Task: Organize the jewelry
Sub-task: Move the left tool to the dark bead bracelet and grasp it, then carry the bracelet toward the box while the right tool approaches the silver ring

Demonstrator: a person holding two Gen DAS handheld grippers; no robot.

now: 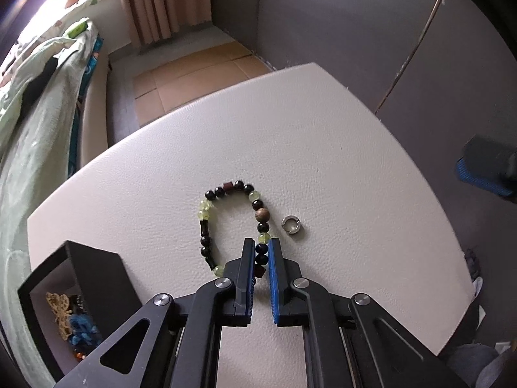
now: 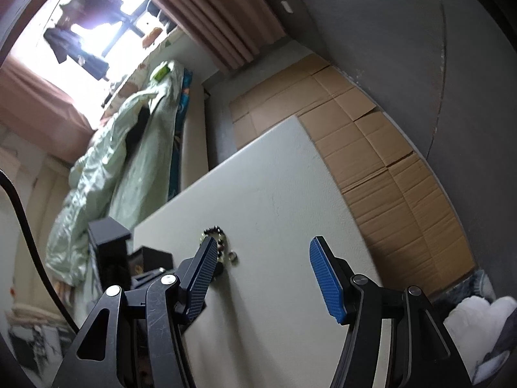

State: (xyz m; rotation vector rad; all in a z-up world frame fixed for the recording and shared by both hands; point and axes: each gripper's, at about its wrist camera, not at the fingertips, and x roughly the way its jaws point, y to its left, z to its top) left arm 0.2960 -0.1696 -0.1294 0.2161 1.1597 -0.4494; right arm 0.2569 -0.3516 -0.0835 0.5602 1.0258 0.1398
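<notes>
Left gripper (image 1: 261, 244) jaws clamping bead bracelet (image 1: 206, 216) lying on desk (image 1: 339, 148); gripped beads partly hiding between pads. Ring (image 1: 290, 224) sitting beside. Right gripper (image 2: 263, 247) jaws gaping, empty. Box (image 1: 93, 268) contents cut off.

You are looking at one beaded bracelet (image 1: 231, 226) lying mid-frame on one white tabletop (image 1: 323, 148), with one small metal ring (image 1: 291, 225) sitting just right of it. One black box (image 1: 93, 268) is standing at lower left. Two tongs are showing: one left (image 1: 261, 245), one right (image 2: 263, 245).
</notes>
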